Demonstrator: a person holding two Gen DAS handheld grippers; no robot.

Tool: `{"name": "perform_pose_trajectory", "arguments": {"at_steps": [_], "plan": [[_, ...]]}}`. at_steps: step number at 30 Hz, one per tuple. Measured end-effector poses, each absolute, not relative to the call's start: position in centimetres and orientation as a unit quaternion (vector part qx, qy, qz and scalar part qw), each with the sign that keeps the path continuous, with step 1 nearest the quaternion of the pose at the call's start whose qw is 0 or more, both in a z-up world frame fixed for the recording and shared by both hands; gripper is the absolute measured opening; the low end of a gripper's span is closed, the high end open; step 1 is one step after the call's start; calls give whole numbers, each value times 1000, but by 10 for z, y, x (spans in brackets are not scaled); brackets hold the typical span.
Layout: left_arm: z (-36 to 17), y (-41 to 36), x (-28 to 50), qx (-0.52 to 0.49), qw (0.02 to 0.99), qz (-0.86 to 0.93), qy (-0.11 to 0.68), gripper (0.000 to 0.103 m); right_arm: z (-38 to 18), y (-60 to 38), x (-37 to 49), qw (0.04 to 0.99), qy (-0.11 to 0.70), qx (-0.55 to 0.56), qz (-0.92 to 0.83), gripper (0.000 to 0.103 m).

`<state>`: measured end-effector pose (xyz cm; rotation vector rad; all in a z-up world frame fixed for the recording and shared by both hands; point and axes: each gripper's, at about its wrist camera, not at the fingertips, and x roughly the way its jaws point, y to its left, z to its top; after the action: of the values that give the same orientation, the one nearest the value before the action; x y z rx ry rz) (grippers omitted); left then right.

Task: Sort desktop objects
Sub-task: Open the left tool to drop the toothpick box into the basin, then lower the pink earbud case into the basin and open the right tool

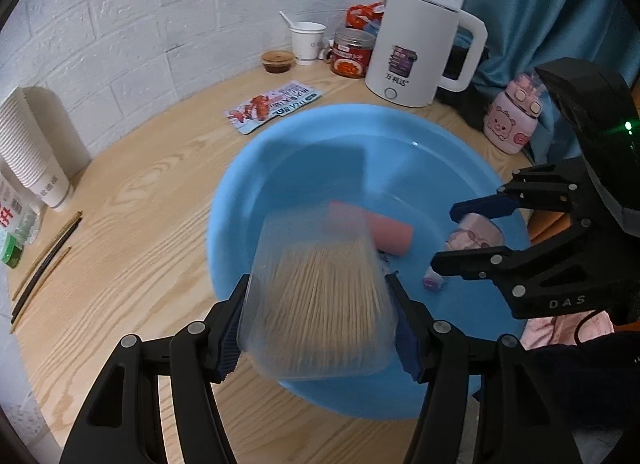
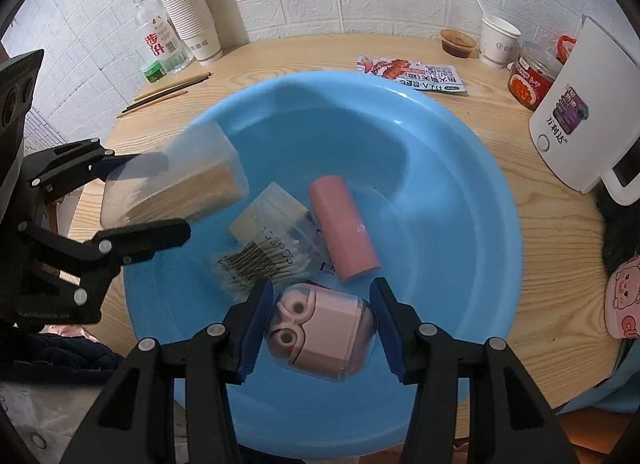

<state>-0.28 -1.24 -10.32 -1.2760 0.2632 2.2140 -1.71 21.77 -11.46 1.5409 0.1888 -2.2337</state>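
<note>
Holding the clear toothpick box clamped across its narrow sides in my left claw, I have it over the blue basin on the bench. It seems light, stiff and slick; its long axis points away from me. My right claw stands apart around the pink case.

Pink case between right tool pads
</note>
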Motion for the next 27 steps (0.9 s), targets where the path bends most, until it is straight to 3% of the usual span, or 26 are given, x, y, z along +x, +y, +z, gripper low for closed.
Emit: {"name": "perform_pose_trajectory", "arguments": {"at_steps": [4,8,27], "plan": [[-98,-12,-1,-465,287,832,96,82,-116,220,-17,209,67,555,-803,52],[-92,-14,-1,-453,293,837,93,86,-117,218,-17,208,66,555,-802,52],[-93,-16,-3,-455,295,836,86,86,-120,211,-19,211,68,560,-799,52]]}}
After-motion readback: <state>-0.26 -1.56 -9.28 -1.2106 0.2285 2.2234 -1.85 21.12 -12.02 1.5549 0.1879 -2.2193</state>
